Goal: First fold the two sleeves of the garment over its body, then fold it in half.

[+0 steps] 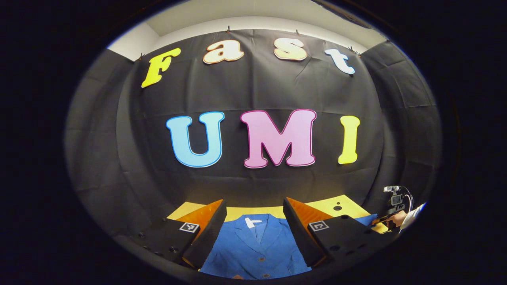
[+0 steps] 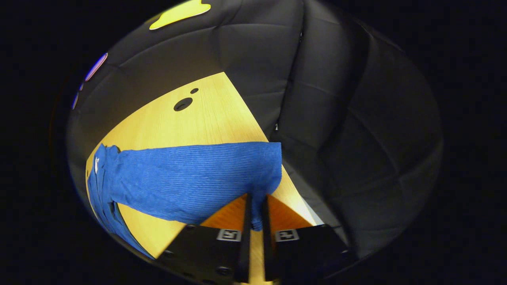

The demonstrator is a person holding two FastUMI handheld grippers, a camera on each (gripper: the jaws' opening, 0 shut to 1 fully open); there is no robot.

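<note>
Garment [image 1: 257, 249], blue, lies flat on yellow worktop [image 1: 237, 213], collar toward booth wall. Left gripper view: my left tongs [image 1: 253, 237] spread wide above garment body, touching nothing. My right tongs [image 1: 382, 219] far right, hand [image 1: 398, 217] holding them. Right gripper view: right tongs [image 2: 255, 215] pinching cuff end of sleeve [image 2: 190, 178], sleeve stretched out sideways across worktop.

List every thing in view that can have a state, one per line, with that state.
Left claw: open, fingers spread wide, hovering over the garment's collar area, holding nothing.
Right claw: shut on the sleeve cuff.
Blue garment: lying front up on the table, buttoned, collar toward the wall.
Sleeve: stretched out sideways across the table, not yet folded over the body.
Table: yellow wood, bare beyond the sleeve, with two dark holes.
</note>
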